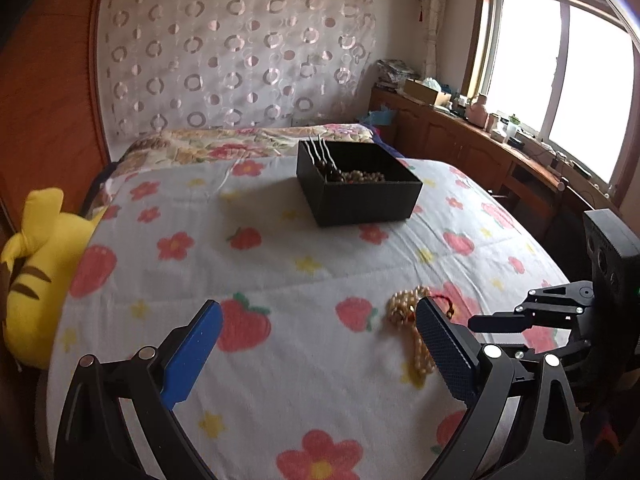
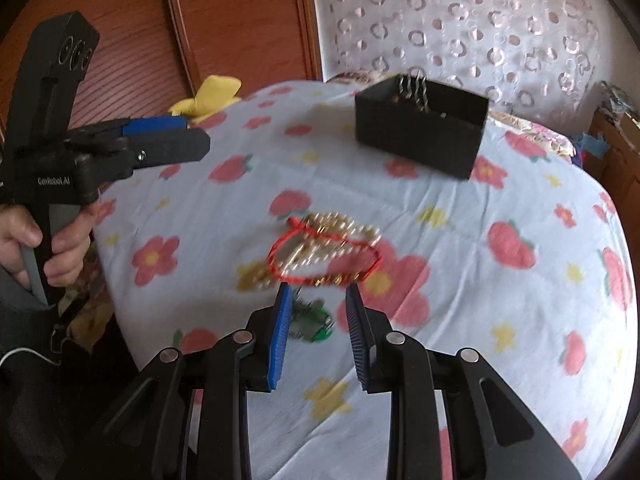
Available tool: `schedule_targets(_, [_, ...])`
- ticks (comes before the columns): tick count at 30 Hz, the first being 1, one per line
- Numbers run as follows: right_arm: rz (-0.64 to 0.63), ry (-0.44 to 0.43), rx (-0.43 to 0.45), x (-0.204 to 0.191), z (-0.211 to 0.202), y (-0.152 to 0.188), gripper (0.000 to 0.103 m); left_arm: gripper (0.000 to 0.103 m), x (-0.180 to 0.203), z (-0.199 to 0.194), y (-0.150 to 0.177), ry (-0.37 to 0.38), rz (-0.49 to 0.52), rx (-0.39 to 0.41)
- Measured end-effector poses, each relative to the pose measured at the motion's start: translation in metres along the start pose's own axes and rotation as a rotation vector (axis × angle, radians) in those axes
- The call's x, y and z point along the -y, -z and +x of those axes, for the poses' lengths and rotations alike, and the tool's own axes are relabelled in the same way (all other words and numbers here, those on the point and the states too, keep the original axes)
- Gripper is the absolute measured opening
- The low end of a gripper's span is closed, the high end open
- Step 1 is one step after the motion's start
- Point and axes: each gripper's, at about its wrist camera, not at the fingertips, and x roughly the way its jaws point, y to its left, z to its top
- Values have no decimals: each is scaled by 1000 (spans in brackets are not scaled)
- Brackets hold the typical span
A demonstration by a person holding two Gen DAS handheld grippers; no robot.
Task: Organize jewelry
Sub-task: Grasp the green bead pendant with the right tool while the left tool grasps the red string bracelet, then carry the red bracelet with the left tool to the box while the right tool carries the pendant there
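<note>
A black open box [image 1: 360, 196] stands on the floral bedspread, with beads and metal hairpins inside. A cream pearl necklace [image 1: 404, 312] lies nearer, partly hidden by my left gripper's right finger. My left gripper [image 1: 320, 316] hovers above the bed with its jaws wide open and empty. In the right wrist view the pearls lie tangled with a red cord bracelet [image 2: 324, 252], just ahead of my right gripper [image 2: 318, 294]. Its jaws stand partly open with nothing pressed between them. A small green piece [image 2: 314, 322] lies on the bed beneath them.
A yellow striped plush toy [image 1: 36, 272] sits at the bed's left edge beside a wooden wardrobe. A wooden counter [image 1: 480, 136] with clutter runs under the window on the right. A hand [image 2: 60, 248] holds the left gripper [image 2: 196, 134]. The box [image 2: 420, 132] stands beyond the jewelry.
</note>
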Motion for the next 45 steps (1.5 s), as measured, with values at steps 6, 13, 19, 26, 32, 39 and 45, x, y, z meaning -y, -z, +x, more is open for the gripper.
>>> schedule_targets(6, [-10,6,-24,-3,4,6,26,93,2,2,8,5,1,-14])
schedule_targets(13, [-28,32,-7,1,-6,14,7,93,8,10,10,17,7,-29])
schedule_targets(19, [25,73,34,27,-27,21,7,93,25,23,12,55,29,-60])
schedule_targets(26, [84,102,45,52,-36,34,7,51,53,41,15,147,55,-125])
schedule_targets(32, [111,98,45,59,-31,40,8,18,67,59,19,161,75,-188])
schedule_targets(39, [115,91,50,59,-29,40,8,2,75,53,14,184,98,-162])
schedule_targets(45, [113,94,50,60,-30,40,7,2,84,33,-2,196,121,-96])
